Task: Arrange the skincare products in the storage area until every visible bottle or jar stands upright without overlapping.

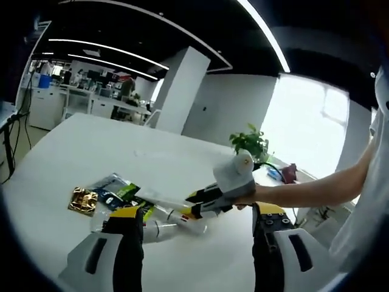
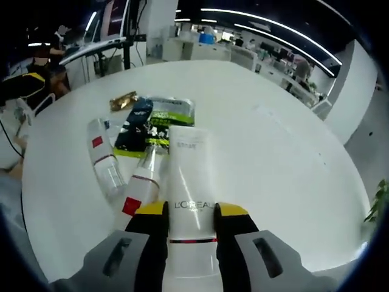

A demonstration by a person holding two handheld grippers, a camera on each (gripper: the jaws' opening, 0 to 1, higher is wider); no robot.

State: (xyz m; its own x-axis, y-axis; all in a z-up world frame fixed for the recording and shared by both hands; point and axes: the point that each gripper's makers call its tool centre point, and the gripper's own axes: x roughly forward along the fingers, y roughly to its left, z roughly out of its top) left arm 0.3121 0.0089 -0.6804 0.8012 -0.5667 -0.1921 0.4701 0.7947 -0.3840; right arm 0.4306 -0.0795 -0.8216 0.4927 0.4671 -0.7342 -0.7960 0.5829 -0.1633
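In the right gripper view a white L'Oreal tube lies lengthwise between my right gripper's yellow-tipped jaws, which press against both its sides. To its left lie a clear bottle with a red band and a second clear bottle with a red label. In the left gripper view my left gripper stands wide open above the table with nothing between its jaws. Just beyond it a hand holds the right gripper over the tube and a lying clear bottle.
Flat sachets lie past the bottles: dark blue, green and white and gold. All rest on a large white table. A potted plant and a red item stand at its far edge. A person's forearm reaches in from the right.
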